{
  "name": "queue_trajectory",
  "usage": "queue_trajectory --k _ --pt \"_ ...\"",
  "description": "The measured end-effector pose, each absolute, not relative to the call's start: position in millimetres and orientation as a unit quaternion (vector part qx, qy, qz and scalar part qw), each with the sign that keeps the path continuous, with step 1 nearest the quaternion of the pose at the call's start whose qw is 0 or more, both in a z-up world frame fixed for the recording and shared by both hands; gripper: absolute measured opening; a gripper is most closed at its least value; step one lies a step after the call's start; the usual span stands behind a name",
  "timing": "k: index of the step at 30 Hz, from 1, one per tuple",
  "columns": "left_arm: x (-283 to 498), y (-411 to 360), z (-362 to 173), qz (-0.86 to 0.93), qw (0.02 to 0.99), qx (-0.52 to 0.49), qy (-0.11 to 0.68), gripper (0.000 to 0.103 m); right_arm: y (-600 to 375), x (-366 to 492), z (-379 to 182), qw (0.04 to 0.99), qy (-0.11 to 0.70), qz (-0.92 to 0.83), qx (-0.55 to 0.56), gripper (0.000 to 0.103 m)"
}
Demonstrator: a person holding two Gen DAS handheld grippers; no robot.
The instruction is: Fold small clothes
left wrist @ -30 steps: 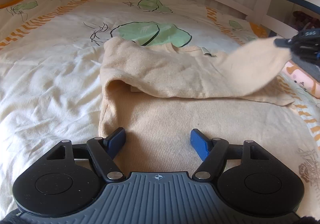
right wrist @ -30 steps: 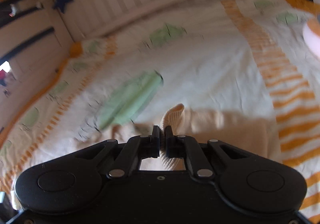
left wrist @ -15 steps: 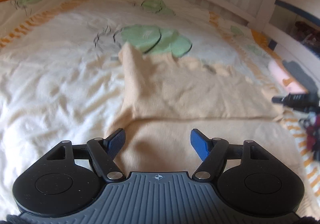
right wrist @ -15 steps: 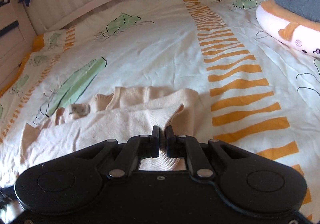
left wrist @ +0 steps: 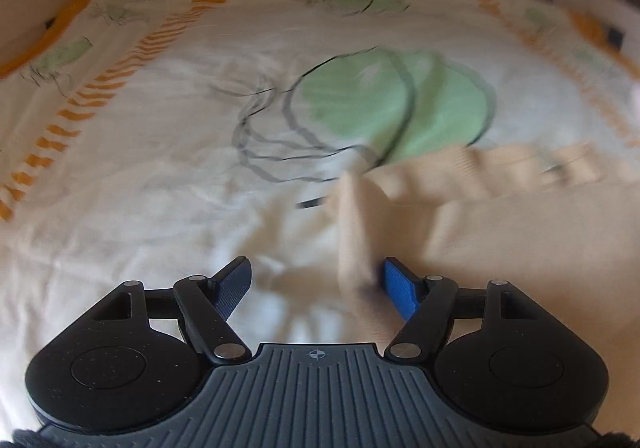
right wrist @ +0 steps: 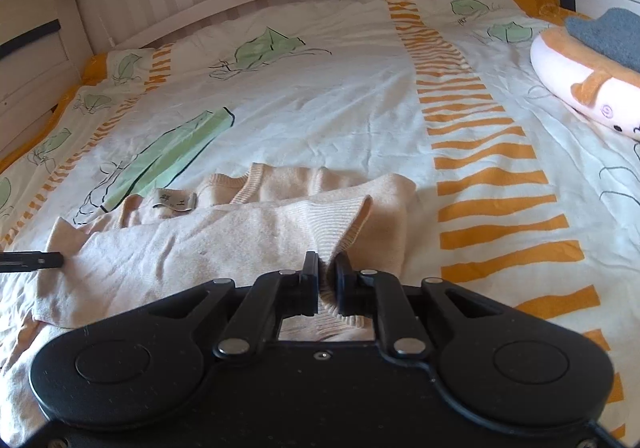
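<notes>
A cream knitted sweater [right wrist: 224, 248] is spread on the patterned bedcover [right wrist: 320, 107], with its neckline and label turned toward the headboard. One sleeve [right wrist: 256, 232] has been brought across the body of the garment, so the first fold is judged to be laid. Its ribbed cuff [right wrist: 344, 224] is seen between the jaws of the right gripper [right wrist: 327, 280], which have just been opening; a narrow gap now stands between the pads, and the cuff lies slack in it rather than pinched, so this sleeve is taken as being let go.

The left gripper [left wrist: 316, 284] is held with its jaws wide apart and nothing clamped. In the blurred left wrist view the garment's left edge [left wrist: 356, 232] appears to rise just beside the blue right pad [left wrist: 400, 288], though contact cannot be confirmed.

The second sleeve is not yet seen folded over, and the body has not been doubled up. The task is therefore judged to be well short of halfway, with the other sleeve, the lengthwise fold and any smoothing left to be done
</notes>
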State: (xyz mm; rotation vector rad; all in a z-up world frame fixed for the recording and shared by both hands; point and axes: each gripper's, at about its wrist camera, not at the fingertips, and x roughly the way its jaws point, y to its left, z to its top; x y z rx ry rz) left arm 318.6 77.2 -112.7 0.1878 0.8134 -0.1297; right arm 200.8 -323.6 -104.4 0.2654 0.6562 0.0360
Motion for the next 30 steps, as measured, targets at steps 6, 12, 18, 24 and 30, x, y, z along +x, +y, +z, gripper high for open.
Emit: queue_trajectory --k 6,12,18,24,30 --pt "331 105 -118 -0.027 0.907 0.132 0.399 0.072 -314 193 -89 0.952 0.284 0.030 0.106 0.040" --pt "317 112 -84 -0.040 0.934 0.047 0.352 0.070 -305 195 -84 0.958 0.270 0.038 0.093 0.042" --pt "322 80 -85 -0.134 0.921 0.022 0.365 0.071 -290 208 -97 0.949 0.298 0.065 0.083 0.042" --pt "338 62 -125 -0.099 0.912 0.176 0.358 0.079 -288 201 -103 0.943 0.313 0.066 0.091 0.053" --pt "329 84 -103 -0.073 0.922 0.138 0.353 0.078 -289 188 -101 0.942 0.313 0.071 0.097 0.053"
